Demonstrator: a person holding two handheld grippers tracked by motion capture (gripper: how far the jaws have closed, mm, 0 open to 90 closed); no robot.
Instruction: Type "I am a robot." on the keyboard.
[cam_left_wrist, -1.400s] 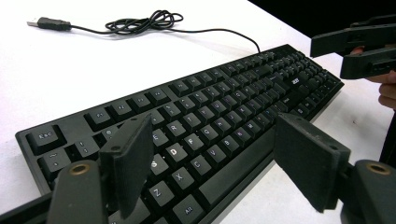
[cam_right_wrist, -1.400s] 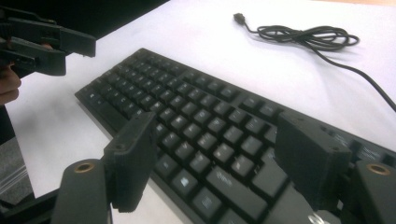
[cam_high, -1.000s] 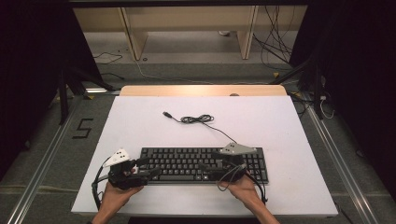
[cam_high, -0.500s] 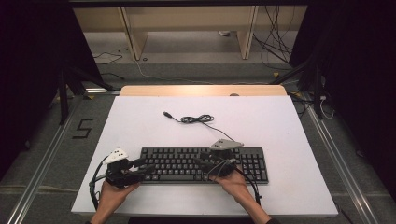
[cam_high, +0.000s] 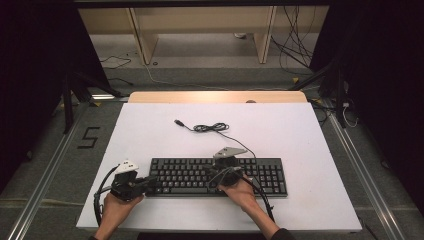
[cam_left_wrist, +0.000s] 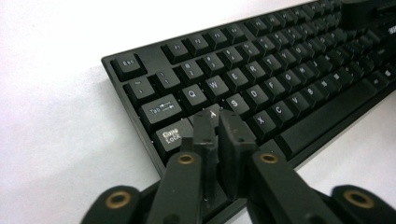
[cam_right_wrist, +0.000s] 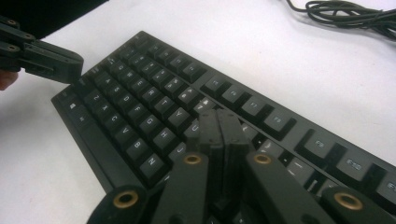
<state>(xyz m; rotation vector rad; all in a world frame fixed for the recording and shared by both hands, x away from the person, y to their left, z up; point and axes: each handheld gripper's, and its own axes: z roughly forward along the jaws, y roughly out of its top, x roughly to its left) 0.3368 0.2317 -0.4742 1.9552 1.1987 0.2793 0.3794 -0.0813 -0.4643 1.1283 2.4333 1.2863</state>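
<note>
the black keyboard (cam_high: 217, 176) lay flat on the white table (cam_high: 300, 135), near its front edge, roughly centred, long side parallel to that edge. the left gripper (cam_high: 148, 181) stood at the keyboard's left end; its jaws had just been closing and were clenched together, nothing between them, tips over the a key (cam_left_wrist: 213, 116) beside caps lock. the right gripper (cam_high: 212, 176) stood over the middle of the key field; its jaws had likewise just been closing and were clenched empty, tips above the keys near y and u. the keyboard's cable (cam_high: 212, 128) lay coiled behind, well apart from both grippers. bare tabletop remained to the left, right and rear of the keyboard.
</note>
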